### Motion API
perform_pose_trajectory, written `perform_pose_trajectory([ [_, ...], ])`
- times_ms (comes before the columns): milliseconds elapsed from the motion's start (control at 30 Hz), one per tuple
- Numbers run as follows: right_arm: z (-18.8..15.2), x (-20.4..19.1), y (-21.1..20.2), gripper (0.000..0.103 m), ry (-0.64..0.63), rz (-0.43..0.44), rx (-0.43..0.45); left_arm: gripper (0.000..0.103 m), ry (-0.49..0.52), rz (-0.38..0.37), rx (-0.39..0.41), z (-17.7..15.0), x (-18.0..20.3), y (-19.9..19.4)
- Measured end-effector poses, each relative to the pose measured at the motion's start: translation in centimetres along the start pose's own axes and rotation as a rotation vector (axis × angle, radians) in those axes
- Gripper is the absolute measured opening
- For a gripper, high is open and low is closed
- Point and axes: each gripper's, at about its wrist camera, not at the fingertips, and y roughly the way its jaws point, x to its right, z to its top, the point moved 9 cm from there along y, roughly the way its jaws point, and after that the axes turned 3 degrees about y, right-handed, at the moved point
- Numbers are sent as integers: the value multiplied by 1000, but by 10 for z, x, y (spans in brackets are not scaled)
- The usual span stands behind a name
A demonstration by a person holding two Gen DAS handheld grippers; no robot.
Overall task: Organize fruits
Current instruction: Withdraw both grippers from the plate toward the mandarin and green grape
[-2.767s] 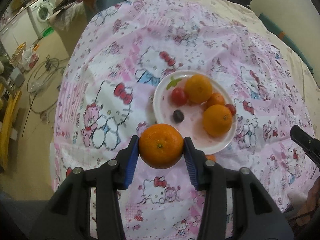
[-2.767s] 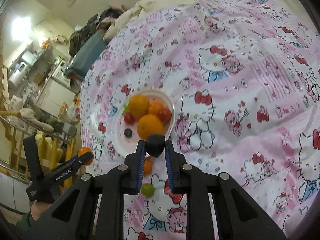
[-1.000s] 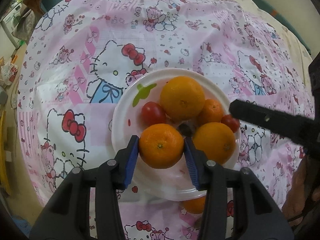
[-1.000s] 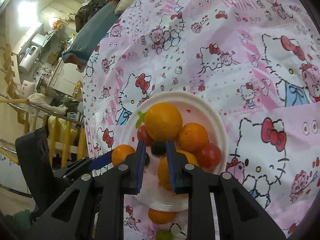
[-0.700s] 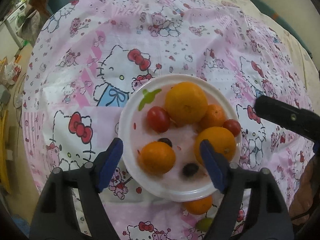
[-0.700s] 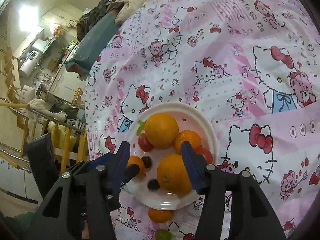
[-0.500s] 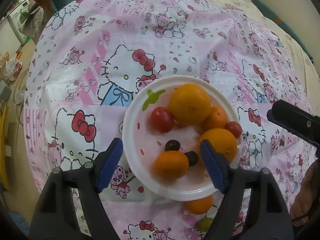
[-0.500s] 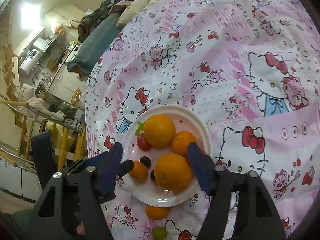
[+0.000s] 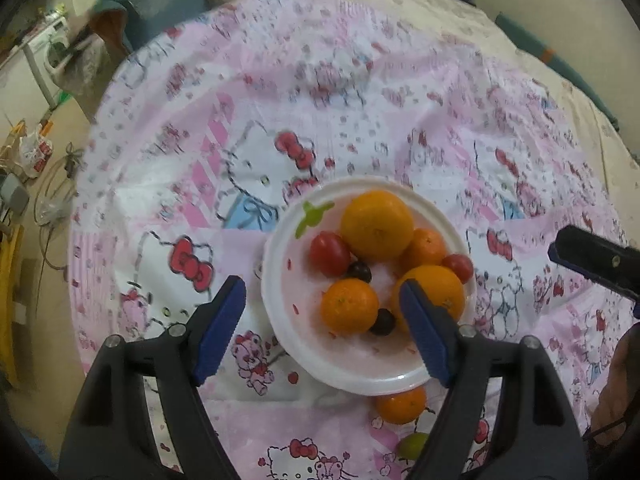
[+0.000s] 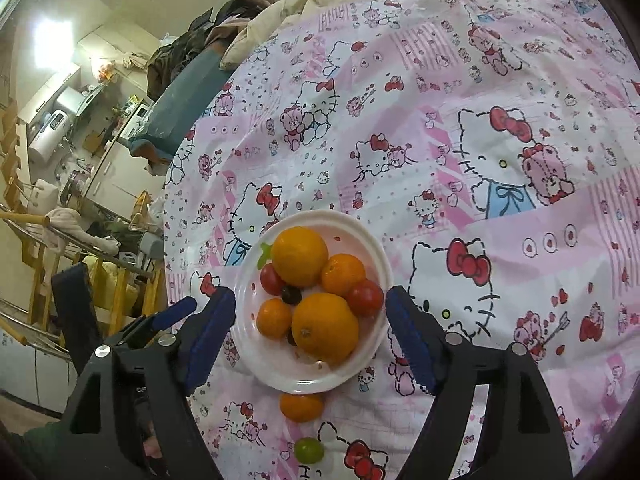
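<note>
A white plate [image 9: 280, 320] [image 10: 372, 256] on the pink cartoon cloth holds several oranges, two red tomatoes and two dark grapes. The small orange [image 9: 350, 306] [image 10: 274, 318] that I held lies at the plate's near left. A dark grape [image 9: 383, 322] lies beside it. My left gripper [image 9: 322, 332] is open and empty, above the plate's near edge. My right gripper [image 10: 310, 330] is open and empty, its jaws straddling the plate. One orange [image 9: 400, 404] [image 10: 301, 406] and a green grape [image 9: 412, 446] [image 10: 309, 450] lie on the cloth just before the plate.
The cloth [image 10: 480, 120] covers a bed with bedding and clothes piled at its far end [image 10: 256, 4]. The floor, with cables and a washing machine [image 9: 52, 52], lies past the cloth's left edge. The right gripper's finger [image 9: 592, 258] shows at right.
Both grippers opened and dropped their fruit onto the plate: the left an orange, the right a dark grape. Both then drew back and up, away from the plate.
</note>
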Motion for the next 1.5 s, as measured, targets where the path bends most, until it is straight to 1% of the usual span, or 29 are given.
perform_pose_trajectory([
  [33,0,0,-3,80,-6,-7,8,76,-2,1,19,2,-1,-5],
  [167,-3,0,-13,80,-9,-5,21,76,-20,-6,44,5,-4,-16],
  [200,-4,2,-16,80,-7,-10,26,76,-27,-13,44,5,-4,-17],
  [267,-7,5,-21,80,4,-13,33,76,-45,-52,43,2,0,-24],
  [367,-12,8,-30,80,15,-22,49,77,-25,-44,66,1,5,-34],
  [400,-13,8,-32,80,15,-25,52,78,-14,-38,72,-1,6,-37],
  [433,-14,9,-35,80,18,-26,58,82,-6,-36,75,-2,7,-38],
  [500,-17,10,-40,80,31,-26,69,86,12,-29,85,-4,9,-43],
  [600,-24,13,-47,80,44,-29,70,86,30,-23,97,-8,9,-50],
  [733,-38,15,-53,80,50,-38,63,86,47,-15,99,-14,8,-57],
  [1000,-62,11,-65,80,40,-44,63,86,27,-16,106,-33,4,-71],
  [1200,-80,13,-69,80,42,-61,54,86,0,-18,82,-54,-1,-75],
  [1500,-95,17,-70,80,41,-75,45,86,-14,-1,57,-77,-10,-75],
])
